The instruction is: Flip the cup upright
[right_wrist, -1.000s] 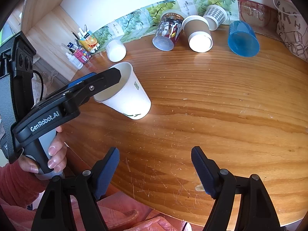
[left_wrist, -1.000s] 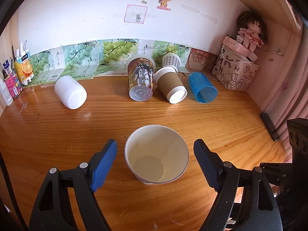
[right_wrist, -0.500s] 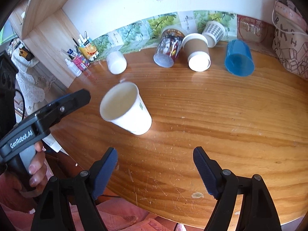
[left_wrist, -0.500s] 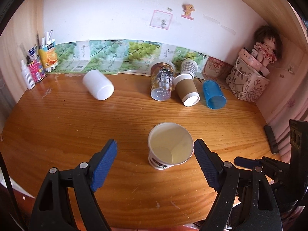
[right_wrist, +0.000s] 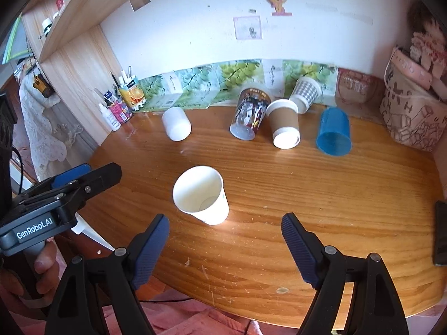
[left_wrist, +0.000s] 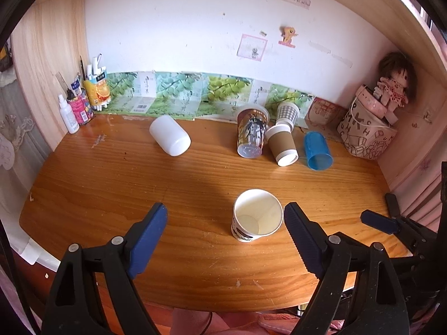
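A white paper cup (left_wrist: 256,219) stands upright, mouth up, near the front of the wooden desk (left_wrist: 111,184); it also shows in the right wrist view (right_wrist: 201,194). My left gripper (left_wrist: 225,236) is open and empty, drawn back from the cup, which sits near its right finger. My right gripper (right_wrist: 225,247) is open and empty, just in front of the cup. The left gripper (right_wrist: 83,174) also shows at the left of the right wrist view, clear of the cup.
Several cups lie on their sides at the back: a white one (left_wrist: 169,139), a printed one (left_wrist: 251,135), a brown sleeved one (left_wrist: 281,145), a blue one (left_wrist: 317,151) and a checked one (left_wrist: 287,113). Bottles and pens (left_wrist: 81,103) stand back left, a bag with a doll (left_wrist: 371,128) back right.
My left gripper has let go of the white cup and pulled back and up from it. The cup now stands free on the desk. My right gripper has also drawn back.
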A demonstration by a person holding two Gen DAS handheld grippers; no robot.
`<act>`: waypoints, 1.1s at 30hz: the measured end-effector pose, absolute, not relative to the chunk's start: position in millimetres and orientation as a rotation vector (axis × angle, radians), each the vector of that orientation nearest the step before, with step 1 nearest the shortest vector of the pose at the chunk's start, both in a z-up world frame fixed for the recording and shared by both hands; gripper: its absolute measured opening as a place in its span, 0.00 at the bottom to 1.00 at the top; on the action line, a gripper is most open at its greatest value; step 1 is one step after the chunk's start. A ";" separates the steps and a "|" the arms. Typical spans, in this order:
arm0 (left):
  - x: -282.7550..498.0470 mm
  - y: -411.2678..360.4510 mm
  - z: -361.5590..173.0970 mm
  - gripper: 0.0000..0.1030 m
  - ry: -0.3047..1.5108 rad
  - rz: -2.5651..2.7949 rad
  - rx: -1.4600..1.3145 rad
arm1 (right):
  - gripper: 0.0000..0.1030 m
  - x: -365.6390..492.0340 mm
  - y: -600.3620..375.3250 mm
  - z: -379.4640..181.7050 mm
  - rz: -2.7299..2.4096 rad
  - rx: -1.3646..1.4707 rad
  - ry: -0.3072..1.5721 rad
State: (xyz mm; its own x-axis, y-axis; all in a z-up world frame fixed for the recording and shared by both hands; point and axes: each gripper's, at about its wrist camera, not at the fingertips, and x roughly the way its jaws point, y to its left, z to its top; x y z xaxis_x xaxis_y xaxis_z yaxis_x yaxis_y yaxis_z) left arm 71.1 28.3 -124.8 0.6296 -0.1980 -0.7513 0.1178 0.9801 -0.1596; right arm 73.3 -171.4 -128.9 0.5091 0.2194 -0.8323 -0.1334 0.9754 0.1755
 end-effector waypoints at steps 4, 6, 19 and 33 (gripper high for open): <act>64.7 26.9 -113.8 0.85 0.860 -0.178 -0.077 | 0.81 69.6 -175.9 -111.9 0.188 0.115 1.017; 61.2 27.4 -108.2 0.85 0.854 -0.177 -0.077 | 0.81 66.9 -180.3 -103.9 0.186 0.147 1.020; 43.1 42.7 -78.4 0.85 0.806 -0.140 -0.115 | 0.81 37.7 -182.9 -63.4 0.138 0.207 0.912; 40.6 43.5 -59.3 0.85 0.779 -0.107 -0.129 | 0.81 34.9 -174.2 -40.9 0.116 0.164 0.824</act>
